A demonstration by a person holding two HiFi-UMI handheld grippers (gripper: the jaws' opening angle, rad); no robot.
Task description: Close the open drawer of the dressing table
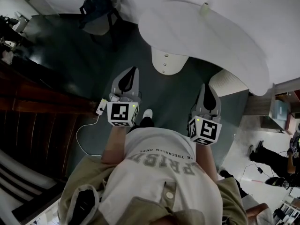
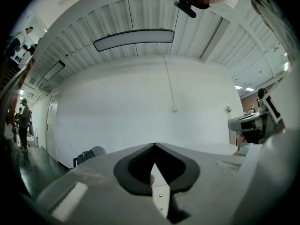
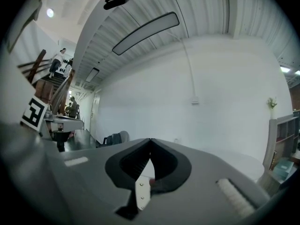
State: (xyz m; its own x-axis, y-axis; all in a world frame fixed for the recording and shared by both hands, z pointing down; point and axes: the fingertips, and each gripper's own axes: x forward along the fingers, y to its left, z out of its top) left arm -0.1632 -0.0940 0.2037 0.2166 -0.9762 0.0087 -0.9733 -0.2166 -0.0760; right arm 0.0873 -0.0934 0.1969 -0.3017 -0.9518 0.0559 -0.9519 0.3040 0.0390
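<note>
Dressing table [image 1: 220, 36], white with a curved worktop, stands at the far right in the head view. A rounded white part [image 1: 165, 60] with two small studs juts from under its near edge; whether that is the drawer I cannot tell. The left gripper [image 1: 134, 70] and right gripper [image 1: 206, 87] are held side by side over the dark floor [image 1: 70, 55], near the table but apart from it.

In the left gripper view the fingers [image 2: 136, 170] are together with nothing between them, facing a white wall [image 2: 140, 102].

In the right gripper view that gripper's fingers [image 3: 126, 165] also meet, empty.
</note>
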